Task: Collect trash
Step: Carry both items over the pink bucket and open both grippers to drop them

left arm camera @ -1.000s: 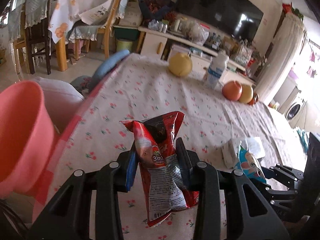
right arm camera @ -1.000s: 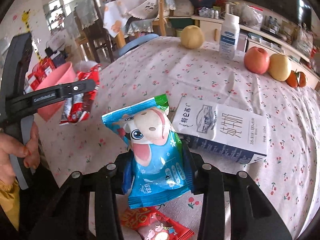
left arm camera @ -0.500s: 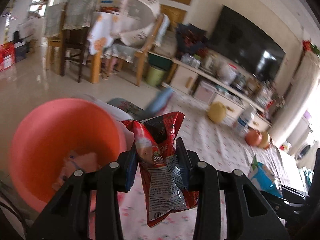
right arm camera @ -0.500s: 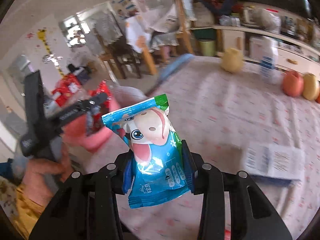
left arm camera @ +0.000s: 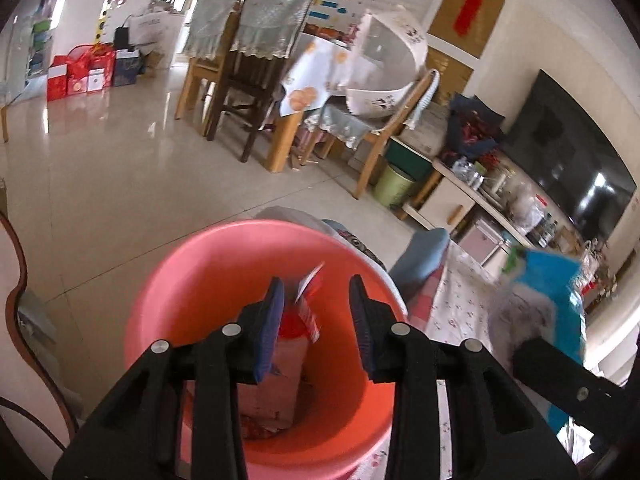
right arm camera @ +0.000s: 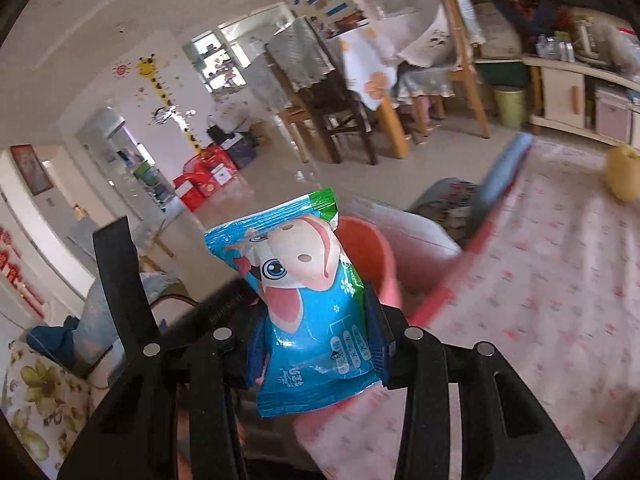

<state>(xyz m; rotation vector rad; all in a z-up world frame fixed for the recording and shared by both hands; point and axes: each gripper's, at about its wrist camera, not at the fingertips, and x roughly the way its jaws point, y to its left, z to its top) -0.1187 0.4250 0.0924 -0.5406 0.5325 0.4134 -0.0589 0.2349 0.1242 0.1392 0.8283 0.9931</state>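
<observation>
In the left wrist view, the left claw (left arm camera: pixel 316 312) hangs over the mouth of a pink bucket (left arm camera: pixel 160 300). Its jaws are closing, but nothing is pressed between them: the pads do not touch anything. A red sachet (left arm camera: pixel 306 300) is in the gap near the left pad and inside the bucket, free of the claw, above other trash (left arm camera: pixel 276 384) that lies at the bottom. At the right of this view there is a blue packet (left arm camera: pixel 556 292), blurred, with a black part of the right claw under it. Below the packet I see the worktop (left arm camera: pixel 460 304) with its flowered cloth. Behind the bucket there is a tiled floor (left arm camera: pixel 100 168), wooden chairs (left arm camera: pixel 240 80) and a dark TV (left arm camera: pixel 568 152) on the wall.

In the right wrist view, the right claw (right arm camera: pixel 312 340) is clenched on the blue packet (right arm camera: pixel 308 300), which has a cartoon cow on it. The packet stands upright between the pads and both pads press on its sides. Behind the packet the rim of the bucket (right arm camera: pixel 364 240) shows, partly hidden. At the left, a black part of the left claw (right arm camera: pixel 120 272) shows; from here I cannot tell its state. The worktop (right arm camera: pixel 560 280) fills the right side, and a yellow fruit (right arm camera: pixel 622 176) lies on it far away, blurred.
</observation>
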